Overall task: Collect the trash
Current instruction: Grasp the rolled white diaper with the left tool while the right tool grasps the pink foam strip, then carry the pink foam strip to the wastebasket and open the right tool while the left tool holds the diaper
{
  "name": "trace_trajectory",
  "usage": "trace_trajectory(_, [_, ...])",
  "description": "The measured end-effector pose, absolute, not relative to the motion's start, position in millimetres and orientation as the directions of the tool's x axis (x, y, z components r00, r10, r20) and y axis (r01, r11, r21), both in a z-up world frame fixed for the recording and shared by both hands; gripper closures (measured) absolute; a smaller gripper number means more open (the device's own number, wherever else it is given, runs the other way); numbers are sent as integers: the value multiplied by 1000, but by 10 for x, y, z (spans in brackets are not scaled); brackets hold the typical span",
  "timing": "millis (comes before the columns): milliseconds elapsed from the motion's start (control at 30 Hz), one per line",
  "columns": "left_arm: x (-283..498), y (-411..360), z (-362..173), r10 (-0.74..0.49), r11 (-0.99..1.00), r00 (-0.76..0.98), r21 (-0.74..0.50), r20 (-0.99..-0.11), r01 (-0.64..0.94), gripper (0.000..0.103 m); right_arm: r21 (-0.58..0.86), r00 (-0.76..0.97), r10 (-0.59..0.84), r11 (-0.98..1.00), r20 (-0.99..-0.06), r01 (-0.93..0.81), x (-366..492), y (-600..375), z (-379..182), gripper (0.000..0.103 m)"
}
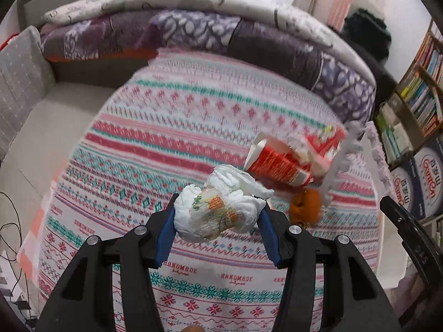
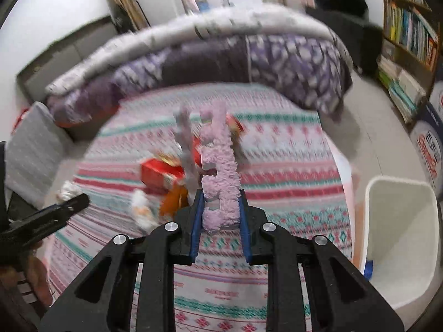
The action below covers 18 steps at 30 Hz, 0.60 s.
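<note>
My left gripper (image 1: 218, 215) is shut on a crumpled white wrapper (image 1: 218, 210) with orange and green print, held above the patterned bed cover (image 1: 193, 116). My right gripper (image 2: 220, 213) is shut on a pink foam strip (image 2: 220, 171) that stands upright between the blue pads; a grey foam strip (image 2: 184, 144) rises beside it. A red carton (image 1: 279, 163) and an orange scrap (image 1: 304, 207) lie on the bed cover to the right of the left gripper. The red carton (image 2: 160, 174) and orange scrap (image 2: 173, 202) also show in the right wrist view.
A white bin (image 2: 401, 238) stands on the floor at the bed's right side. A rolled purple quilt (image 1: 221, 36) lies across the far end of the bed. A bookshelf (image 1: 415, 96) and boxes (image 1: 420, 177) stand to the right. A grey cushion (image 1: 19, 77) is at the left.
</note>
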<state>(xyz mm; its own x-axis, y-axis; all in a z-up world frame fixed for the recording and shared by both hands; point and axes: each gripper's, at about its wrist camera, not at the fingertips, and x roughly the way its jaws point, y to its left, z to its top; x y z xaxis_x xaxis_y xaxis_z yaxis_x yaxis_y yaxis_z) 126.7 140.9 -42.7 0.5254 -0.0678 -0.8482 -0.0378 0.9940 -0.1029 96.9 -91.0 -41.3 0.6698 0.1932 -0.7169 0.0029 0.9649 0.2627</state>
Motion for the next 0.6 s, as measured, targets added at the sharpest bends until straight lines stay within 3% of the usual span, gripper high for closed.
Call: trace_trajectory(600, [995,1171,114,-9,997,737,-62,-676,-44,50,161,826,54,986,-562,45,593,-954,-10,81])
